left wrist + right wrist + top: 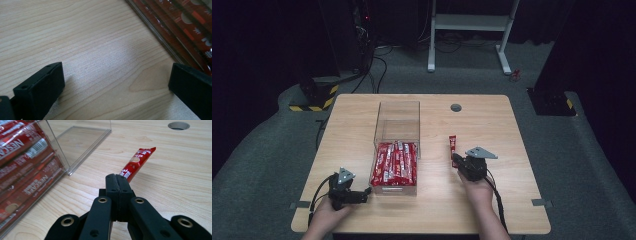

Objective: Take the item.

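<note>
Right gripper [119, 180], jaws clamped on a red sachet [137, 162] at table's 3 o'clock, beside the clear box [397, 120] (sachets fill its near half). Left gripper [362, 194] rests with jaws apart at 7 o'clock. Step is probably loading; next calls for a lift over the box wall.

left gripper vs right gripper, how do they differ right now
The left gripper has its jaws wide apart with bare wood between them; the right gripper has its jaws closed on one end of a red sachet. The left gripper sits beside the near end of the clear box; the right gripper is out on open table to the box's right. Both are black, hand-held and low over the table.
</note>
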